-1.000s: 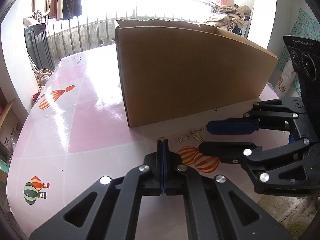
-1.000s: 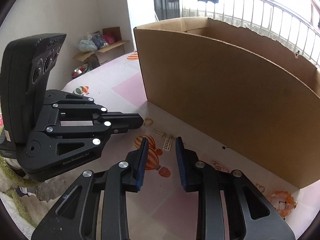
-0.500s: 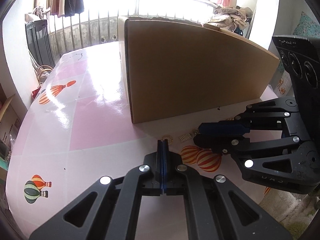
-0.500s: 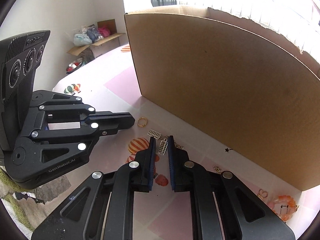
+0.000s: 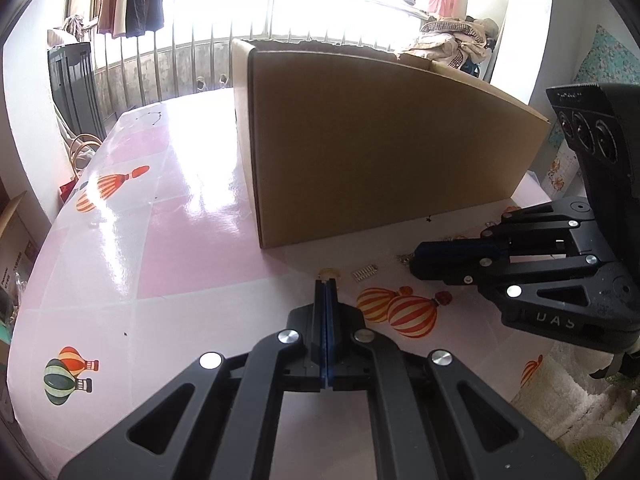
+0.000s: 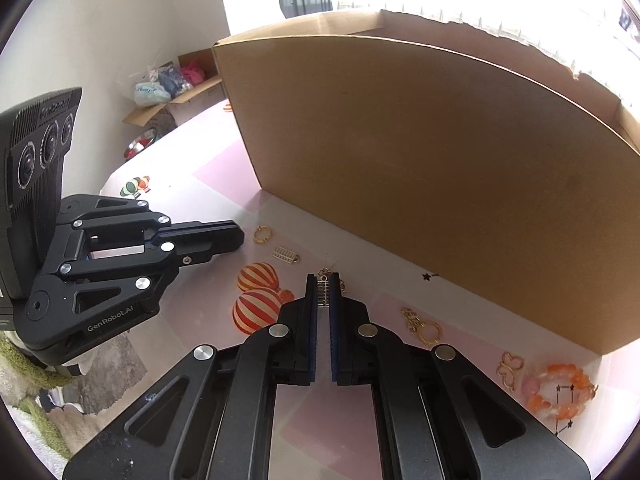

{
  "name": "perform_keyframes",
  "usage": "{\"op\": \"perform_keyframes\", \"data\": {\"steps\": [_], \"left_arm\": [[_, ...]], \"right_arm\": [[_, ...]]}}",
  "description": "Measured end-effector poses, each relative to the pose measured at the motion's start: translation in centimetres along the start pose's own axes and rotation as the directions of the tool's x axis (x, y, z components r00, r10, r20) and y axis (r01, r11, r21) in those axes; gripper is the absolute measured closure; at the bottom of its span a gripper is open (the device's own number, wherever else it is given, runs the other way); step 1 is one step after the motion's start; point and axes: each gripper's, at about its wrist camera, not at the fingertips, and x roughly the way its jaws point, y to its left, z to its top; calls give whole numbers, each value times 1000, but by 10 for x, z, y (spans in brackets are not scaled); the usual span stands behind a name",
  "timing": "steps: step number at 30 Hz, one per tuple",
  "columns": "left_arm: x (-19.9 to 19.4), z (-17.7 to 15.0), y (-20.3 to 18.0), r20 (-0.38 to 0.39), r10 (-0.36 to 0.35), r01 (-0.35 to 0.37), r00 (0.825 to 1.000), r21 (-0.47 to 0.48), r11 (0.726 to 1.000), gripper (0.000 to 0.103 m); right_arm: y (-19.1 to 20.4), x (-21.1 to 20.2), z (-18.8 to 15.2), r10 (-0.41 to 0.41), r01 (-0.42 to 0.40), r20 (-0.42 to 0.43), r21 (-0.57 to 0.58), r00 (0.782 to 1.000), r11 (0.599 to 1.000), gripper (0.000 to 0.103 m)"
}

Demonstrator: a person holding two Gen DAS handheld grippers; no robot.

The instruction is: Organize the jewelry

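Beside the near wall of the cardboard box, on the pink counter with balloon prints, the jewelry lies scattered. Right claw at the box's foot, pads pressed in narrow on a small silver ladder-shaped earring, which stands between them just in front of the box wall; its jaws are closing. A second ladder-shaped earring lies flat toward the box's left corner, apart from the held one. Gold ring just beyond it, nearer that corner. Left claw fully closed with nothing in it, tips close to the ring, in front of the box's left corner; seen from the right wrist it points toward the ring from the side. Toward the box's right end, along the same wall: a gold chain with hoop, then a gold butterfly-shaped piece, then an orange bead bracelet at the far right corner of the box. None of these touch the box. Box interior not visible from either view. Fluffy pale towel at the counter's near edge, well apart from the box.
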Motion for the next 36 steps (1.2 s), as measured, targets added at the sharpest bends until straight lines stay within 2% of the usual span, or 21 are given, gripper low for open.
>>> {"op": "perform_keyframes", "data": {"steps": [3, 5, 8, 13, 17, 24, 28, 36], "left_arm": [[0, 0, -1, -4, -6, 6, 1000, 12, 1000, 98], [1, 2, -2, -6, 2, -2, 1000, 20, 1000, 87], [3, 4, -5, -10, 6, -6, 1000, 39, 999, 82], [12, 7, -6, -26, 33, -31, 999, 61, 998, 82], [16, 9, -13, -26, 58, -55, 998, 112, 992, 82], [16, 8, -12, -19, 56, -53, 998, 139, 989, 83], [18, 7, -17, -17, 58, -54, 998, 155, 986, 90], [19, 8, -23, -7, 79, -77, 997, 167, 983, 92]], "right_arm": [[-11, -9, -10, 1, -1, 3, 26, 1000, 1000, 101], [-13, -11, -13, 2, -2, 4, 39, 1000, 999, 101], [-11, -9, -14, 10, -11, 7, 60, 1000, 998, 101], [-14, -9, -18, 20, -21, 8, 74, 1000, 997, 101], [-15, -10, -19, 27, -28, 11, 80, 1000, 996, 101], [-18, -11, -19, 34, -35, 15, 83, 999, 996, 101], [-21, -15, -20, 35, -36, 16, 84, 999, 996, 101], [-21, -14, -20, 37, -38, 15, 84, 999, 996, 101]]}}
